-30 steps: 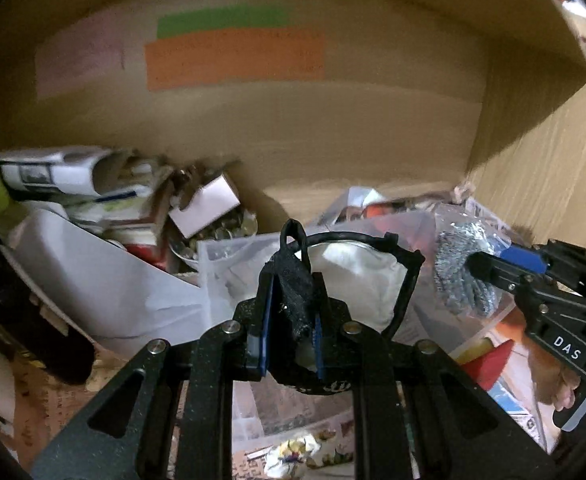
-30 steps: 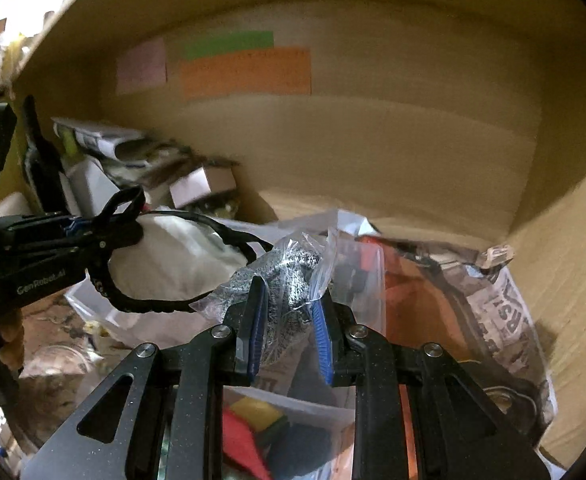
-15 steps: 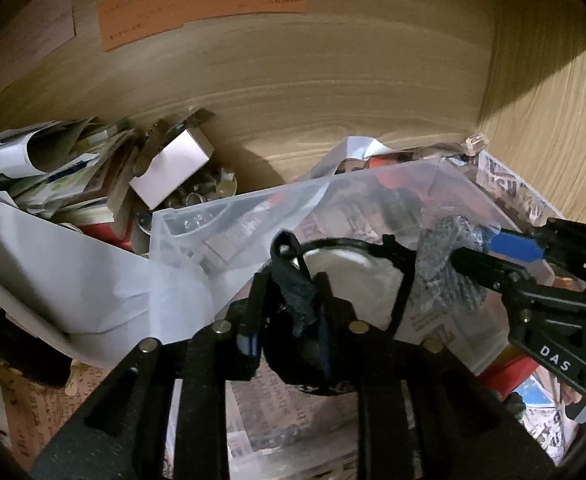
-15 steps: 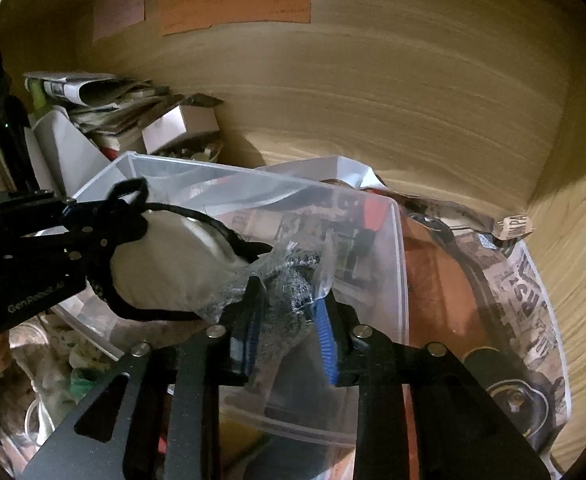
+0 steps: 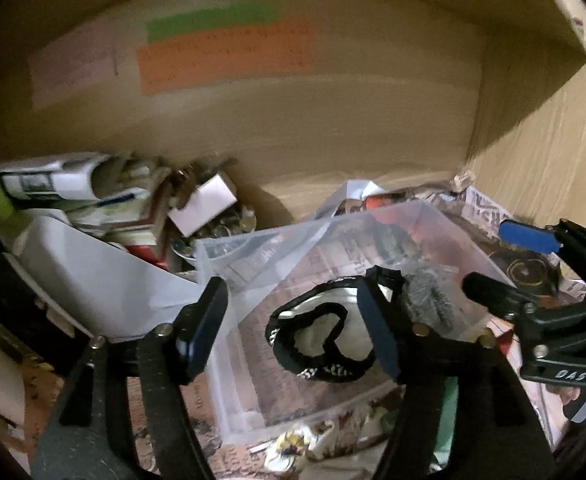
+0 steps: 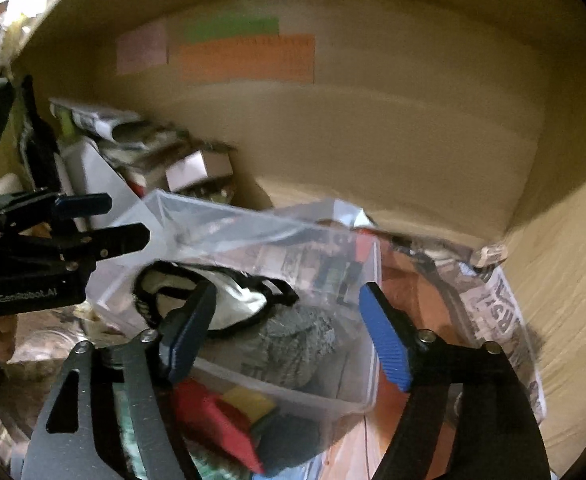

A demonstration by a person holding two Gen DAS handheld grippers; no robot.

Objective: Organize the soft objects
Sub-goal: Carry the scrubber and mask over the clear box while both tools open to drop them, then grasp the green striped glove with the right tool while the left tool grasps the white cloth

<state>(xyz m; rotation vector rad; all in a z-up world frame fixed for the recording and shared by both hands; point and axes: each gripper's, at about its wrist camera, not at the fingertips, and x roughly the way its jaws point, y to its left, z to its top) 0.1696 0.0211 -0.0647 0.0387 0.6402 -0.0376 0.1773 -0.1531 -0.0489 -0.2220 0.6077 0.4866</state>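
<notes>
A clear bin (image 5: 445,236) (image 6: 357,396) sits in a wooden shelf (image 5: 333,128) amid clutter. Inside lie a white pouch (image 5: 325,332) (image 6: 233,304) with black trim and, touching it, a grey scrubber (image 5: 429,300) (image 6: 293,344). The left claw (image 5: 293,328) (image 6: 125,220) and right claw (image 6: 281,336) (image 5: 509,264) are both spread wide above the bin, holding nothing.

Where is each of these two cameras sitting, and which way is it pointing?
Left wrist view: sits on the left gripper, looking forward between its open fingers down into a clear plastic bin holding a white pouch with black straps; the right gripper shows at the right edge.
Right wrist view: sits on the right gripper, open, facing the same bin and a gray scrubber; the left gripper shows at the left.
Shared: bin, pouch, scrubber, orange paper on the wooden back wall.
</notes>
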